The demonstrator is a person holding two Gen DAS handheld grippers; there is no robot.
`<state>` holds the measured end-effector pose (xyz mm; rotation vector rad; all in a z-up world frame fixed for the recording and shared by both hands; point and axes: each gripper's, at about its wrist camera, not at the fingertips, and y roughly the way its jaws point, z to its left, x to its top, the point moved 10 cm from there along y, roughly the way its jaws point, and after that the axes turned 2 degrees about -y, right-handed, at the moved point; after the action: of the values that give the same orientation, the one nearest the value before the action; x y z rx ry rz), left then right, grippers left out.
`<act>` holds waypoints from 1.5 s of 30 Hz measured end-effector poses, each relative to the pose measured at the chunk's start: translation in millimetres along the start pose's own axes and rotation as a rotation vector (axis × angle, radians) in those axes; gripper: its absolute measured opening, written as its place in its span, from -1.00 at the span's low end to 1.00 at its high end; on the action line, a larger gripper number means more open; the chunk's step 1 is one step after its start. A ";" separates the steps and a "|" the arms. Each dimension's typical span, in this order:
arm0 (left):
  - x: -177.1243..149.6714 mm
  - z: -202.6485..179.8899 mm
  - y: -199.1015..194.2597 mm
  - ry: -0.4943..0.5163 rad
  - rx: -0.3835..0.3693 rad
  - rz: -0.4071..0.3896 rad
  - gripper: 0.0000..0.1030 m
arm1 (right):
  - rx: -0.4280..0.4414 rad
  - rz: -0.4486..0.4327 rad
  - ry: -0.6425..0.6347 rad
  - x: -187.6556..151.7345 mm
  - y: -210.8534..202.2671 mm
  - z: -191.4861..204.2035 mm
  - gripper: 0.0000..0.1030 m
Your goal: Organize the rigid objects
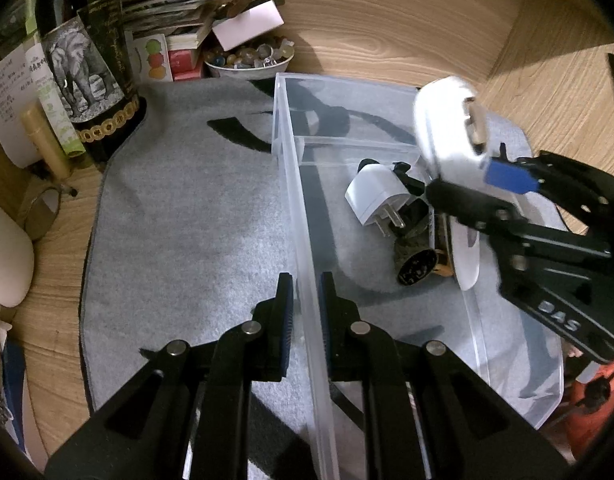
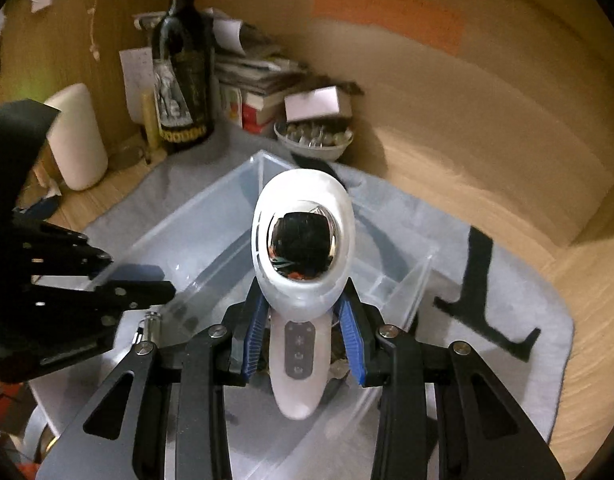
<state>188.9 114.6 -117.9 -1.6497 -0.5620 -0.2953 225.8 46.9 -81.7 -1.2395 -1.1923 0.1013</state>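
The left hand-held gripper (image 1: 305,320) pinches the wall of the clear box (image 1: 291,184). The right hand-held gripper (image 2: 307,332) squeezes a white device (image 2: 303,280), holding it above the box.

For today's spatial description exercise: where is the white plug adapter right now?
In the left wrist view, the white plug adapter lies inside the clear plastic bin, right of centre, beside a dark round object and below the bin's divider.
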 end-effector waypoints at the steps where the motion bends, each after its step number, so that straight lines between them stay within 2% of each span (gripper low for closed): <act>1: -0.2 0.1 0.7 -0.002 -0.001 0.002 -0.77 | 0.004 0.016 0.003 -2.8 4.1 -1.1 -0.38; 6: -1.3 -0.2 1.0 -0.003 -0.005 0.003 -0.77 | 0.023 0.075 0.004 -12.9 18.0 0.3 -0.37; 10: -1.7 0.0 1.1 -0.004 -0.007 0.005 -0.77 | 0.017 0.071 -0.006 -12.8 13.1 1.8 -0.31; 15: -1.8 0.4 0.8 0.000 -0.005 0.008 -0.77 | 0.014 0.013 0.016 -4.0 -4.2 -3.5 0.07; 18: 0.4 0.5 0.2 -0.003 -0.009 0.008 -0.77 | 0.036 -0.020 0.059 0.0 -17.2 -7.5 0.17; 21: 2.1 -0.4 -3.2 0.001 -0.011 0.002 -0.76 | 0.024 -0.054 0.086 0.3 -28.4 -11.4 0.49; 24: 4.5 1.3 -9.2 -0.004 -0.007 -0.014 -0.59 | 0.024 -0.092 0.106 -1.5 -43.2 -13.1 0.60; 27: 6.9 1.2 -22.7 -0.001 -0.011 -0.049 -0.44 | 0.019 -0.116 0.124 -4.8 -56.4 -15.1 0.61; 29: 8.8 -0.2 -33.1 0.003 -0.010 -0.077 -0.27 | 0.017 -0.135 0.133 -7.1 -65.5 -15.3 0.63; 33: 9.5 -8.5 -65.4 0.042 0.008 -0.177 -0.05 | 0.012 -0.170 0.147 -13.3 -81.9 -13.5 0.76; 36: 7.2 -16.5 -85.5 0.060 0.005 -0.247 0.20 | -0.013 -0.204 0.159 -19.3 -94.9 -12.5 0.91; 37: 4.8 -19.6 -92.8 0.065 0.001 -0.273 0.30 | -0.021 -0.213 0.164 -21.5 -98.3 -13.3 0.93; 40: -4.3 -28.0 -108.7 0.077 -0.003 -0.332 0.39 | -0.037 -0.237 0.183 -29.3 -109.7 -14.2 0.97; 41: -8.2 -30.6 -112.9 0.079 -0.006 -0.351 0.57 | -0.046 -0.242 0.193 -32.7 -112.6 -14.9 0.99; 43: -14.2 -34.9 -117.0 0.075 -0.004 -0.386 0.74 | -0.064 -0.250 0.204 -39.2 -117.6 -15.6 1.00; 45: -21.2 -39.3 -121.2 0.083 0.001 -0.416 0.75 | -0.070 -0.254 0.212 -46.9 -121.6 -15.1 1.00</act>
<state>113.0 81.1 -18.8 -1.5029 -0.8407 -0.6637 153.4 -41.4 -17.1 -1.1185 -1.1649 -0.2561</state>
